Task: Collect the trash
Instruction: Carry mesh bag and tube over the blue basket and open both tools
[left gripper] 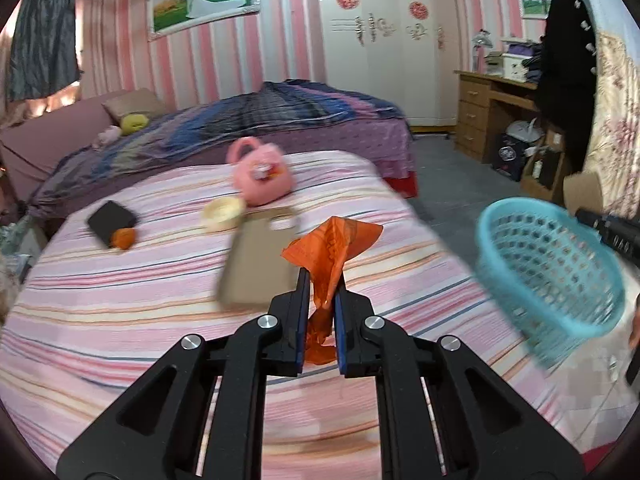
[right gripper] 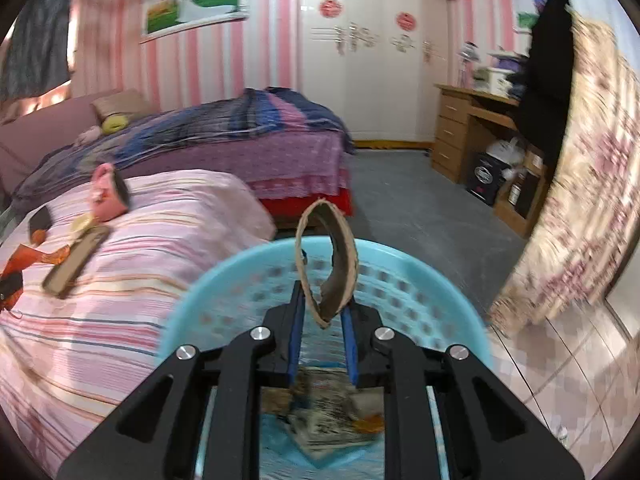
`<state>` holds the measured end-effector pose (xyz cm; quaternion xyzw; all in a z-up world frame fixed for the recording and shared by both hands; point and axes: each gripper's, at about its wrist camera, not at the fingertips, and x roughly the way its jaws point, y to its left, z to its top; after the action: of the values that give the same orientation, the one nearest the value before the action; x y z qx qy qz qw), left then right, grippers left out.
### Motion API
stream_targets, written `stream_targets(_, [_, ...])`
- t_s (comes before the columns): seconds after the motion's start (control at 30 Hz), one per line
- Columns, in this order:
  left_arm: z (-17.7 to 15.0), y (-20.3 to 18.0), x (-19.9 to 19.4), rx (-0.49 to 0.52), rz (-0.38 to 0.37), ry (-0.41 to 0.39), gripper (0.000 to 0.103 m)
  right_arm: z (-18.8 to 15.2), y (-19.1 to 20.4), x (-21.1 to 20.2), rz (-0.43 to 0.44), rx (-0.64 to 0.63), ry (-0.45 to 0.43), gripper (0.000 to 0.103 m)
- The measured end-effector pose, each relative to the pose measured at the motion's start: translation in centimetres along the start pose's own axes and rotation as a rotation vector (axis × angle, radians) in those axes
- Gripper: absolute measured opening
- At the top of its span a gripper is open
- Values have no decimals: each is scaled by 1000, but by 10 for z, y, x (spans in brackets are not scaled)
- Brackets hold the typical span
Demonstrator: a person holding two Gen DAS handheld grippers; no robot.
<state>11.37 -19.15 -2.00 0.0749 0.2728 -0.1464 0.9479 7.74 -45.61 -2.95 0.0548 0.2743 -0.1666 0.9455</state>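
My left gripper (left gripper: 322, 280) is shut on an orange plastic wrapper (left gripper: 334, 246) and holds it above the pink striped bed (left gripper: 120, 320). The wrapper also shows at the left edge of the right wrist view (right gripper: 28, 258). My right gripper (right gripper: 323, 302) is shut on a flattened brown cardboard ring (right gripper: 326, 264), held over the blue plastic basket (right gripper: 224, 280). The basket holds paper trash (right gripper: 332, 416) at its bottom. In the left wrist view the basket (left gripper: 548, 276) hangs to the right of the bed, blurred.
On the bed lie a brown notebook (left gripper: 260, 264), a cream bowl (left gripper: 223, 214), a pink toy bag (left gripper: 258, 172), a black pad (left gripper: 111, 222) with an orange ball (left gripper: 124, 238). A second bed (left gripper: 280, 120), a wardrobe (left gripper: 384, 40) and a wooden desk (left gripper: 484, 116) stand behind.
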Motion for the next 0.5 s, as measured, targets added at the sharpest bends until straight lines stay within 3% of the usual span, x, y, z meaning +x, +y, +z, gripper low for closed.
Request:
stream_targets(0.23, [23,-72,14,44,-127,-21,10,-6,-41,8,-48,52,20,18])
stream_targets(0.5, [38,-139,28,115,-229,-28,10,-13,-62,15,-64,61,28,18])
